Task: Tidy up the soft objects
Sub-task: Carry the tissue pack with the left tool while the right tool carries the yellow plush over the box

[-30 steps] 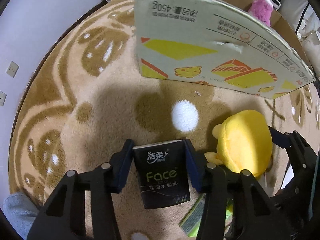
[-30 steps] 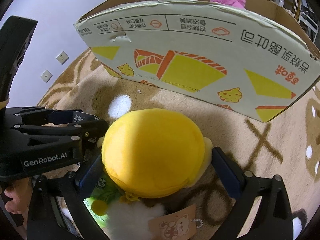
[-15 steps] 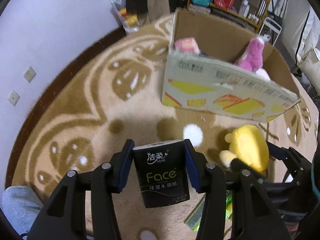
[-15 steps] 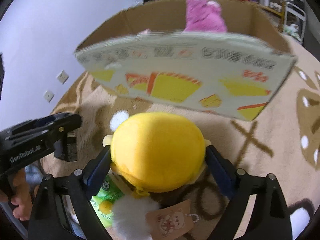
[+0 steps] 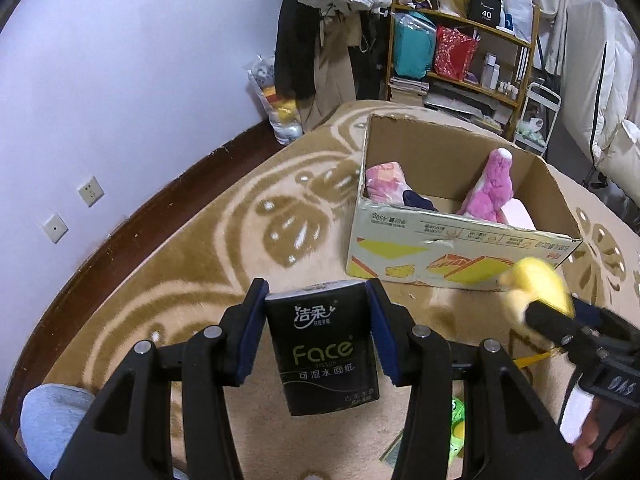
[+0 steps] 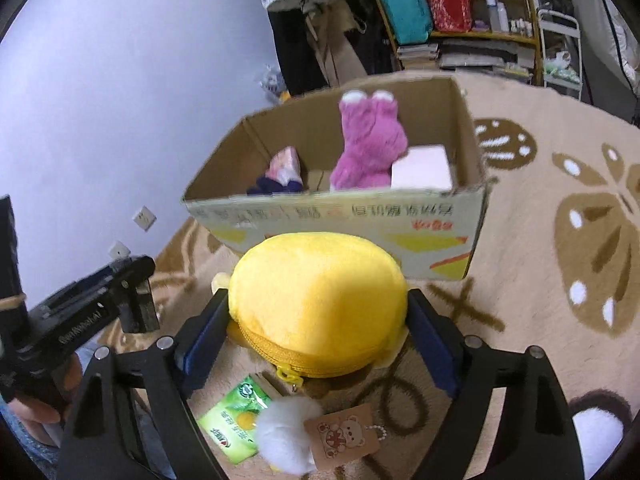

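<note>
My left gripper [image 5: 316, 292] is shut on a black "Face" tissue pack [image 5: 324, 344], held upright above the carpet. My right gripper [image 6: 318, 300] has a yellow plush pouch [image 6: 316, 292] between its blue pads; the jaws are closing and pressing its sides. The pouch hangs off the carpet, with a white pompom [image 6: 288, 436] and a bear tag dangling below. Ahead stands an open cardboard box [image 5: 460, 248] holding a pink plush [image 5: 494, 188], a pink packet [image 5: 384, 180] and a pale pink block [image 6: 424, 168]. The yellow pouch [image 5: 540, 284] also shows at the right of the left wrist view.
A green packet [image 6: 236, 420] lies on the patterned carpet [image 5: 200, 248] under the right gripper. Beyond the box are a cluttered shelf [image 5: 460, 40], hanging clothes and a plastic bag [image 5: 280, 112] by the wall. A person's knee [image 5: 52, 420] is at the lower left.
Both grippers have risen with their loads and tilted up, so the inside of the box now shows. The yellow pouch has left the carpet and looks squeezed narrower.
</note>
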